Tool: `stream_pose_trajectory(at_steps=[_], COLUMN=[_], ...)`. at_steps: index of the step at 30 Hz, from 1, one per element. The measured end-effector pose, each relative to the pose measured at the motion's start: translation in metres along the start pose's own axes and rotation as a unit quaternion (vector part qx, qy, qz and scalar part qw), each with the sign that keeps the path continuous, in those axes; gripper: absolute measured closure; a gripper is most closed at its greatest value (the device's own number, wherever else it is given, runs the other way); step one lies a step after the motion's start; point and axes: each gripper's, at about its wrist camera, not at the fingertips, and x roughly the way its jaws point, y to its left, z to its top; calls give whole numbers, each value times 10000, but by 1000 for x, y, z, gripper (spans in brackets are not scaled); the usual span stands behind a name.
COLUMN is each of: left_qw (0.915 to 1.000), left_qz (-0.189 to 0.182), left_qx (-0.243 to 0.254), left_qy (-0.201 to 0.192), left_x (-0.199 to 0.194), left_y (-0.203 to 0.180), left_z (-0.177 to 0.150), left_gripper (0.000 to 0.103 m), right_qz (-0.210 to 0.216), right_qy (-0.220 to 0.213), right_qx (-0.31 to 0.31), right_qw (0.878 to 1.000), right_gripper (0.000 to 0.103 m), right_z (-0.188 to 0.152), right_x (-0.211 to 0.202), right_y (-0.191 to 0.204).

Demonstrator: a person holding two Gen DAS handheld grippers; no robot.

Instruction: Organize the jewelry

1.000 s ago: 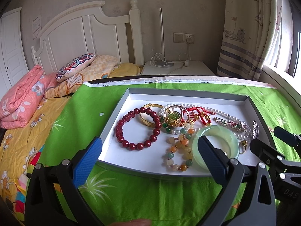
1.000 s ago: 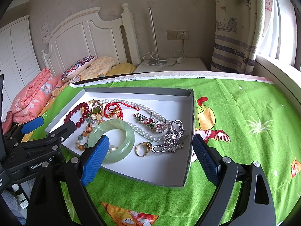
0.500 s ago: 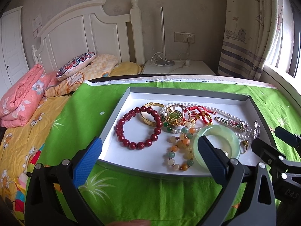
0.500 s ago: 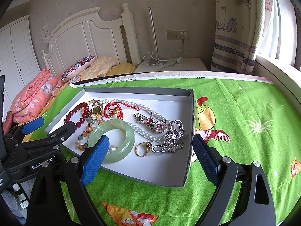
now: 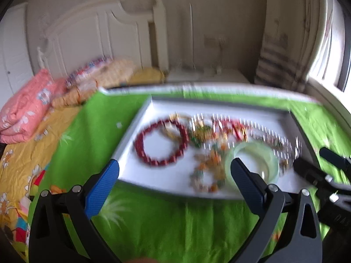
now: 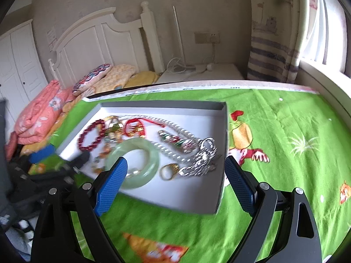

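Note:
A shallow grey box with a white floor (image 6: 193, 192) (image 5: 136, 175) lies on a green patterned cloth and holds a heap of jewelry. In it are a red bead bracelet (image 6: 91, 137) (image 5: 161, 143), a pale green jade bangle (image 6: 133, 164) (image 5: 254, 164), a pearl necklace (image 6: 171, 153), a gold ring (image 6: 167, 172), a silver chain (image 6: 201, 160) and red cord pieces (image 6: 136, 127). My left gripper (image 5: 174, 183) is open and empty, just short of the box's near edge. My right gripper (image 6: 175, 175) is open and empty above the box's near right part. The left view is blurred.
The green cloth (image 6: 285, 131) covers the surface around the box. A bed with pink and yellow bedding (image 6: 41, 114), a white headboard (image 6: 98, 43), a nightstand with cables (image 6: 197, 70) and a striped curtain (image 6: 269, 50) stand behind. The other gripper shows at the view's side (image 6: 43, 168) (image 5: 324, 175).
Both grippers have moved; the left view is now smeared by motion. The box sits slightly higher in both views. Both grippers stay open and empty; the jewelry has not moved.

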Motion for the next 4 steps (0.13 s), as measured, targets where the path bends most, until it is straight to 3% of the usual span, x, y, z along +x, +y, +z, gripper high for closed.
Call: stream_pose_trajectory(at_steps=[2,4], left_qw=[9993,9987], left_qz=[-139,-48], left_qx=[160,355], left_qy=[312,372], left_x=[-2,-10], left_y=[2,6], left_z=[-7,-19], left_gripper=[2,2], right_qz=[-122,-70], right_qy=[73,227], right_qx=[-101,-270], right_qw=[9998,9994], right_gripper=[17,17], right_z=[0,-6], right_x=[-13,-25], right_y=[6,14])
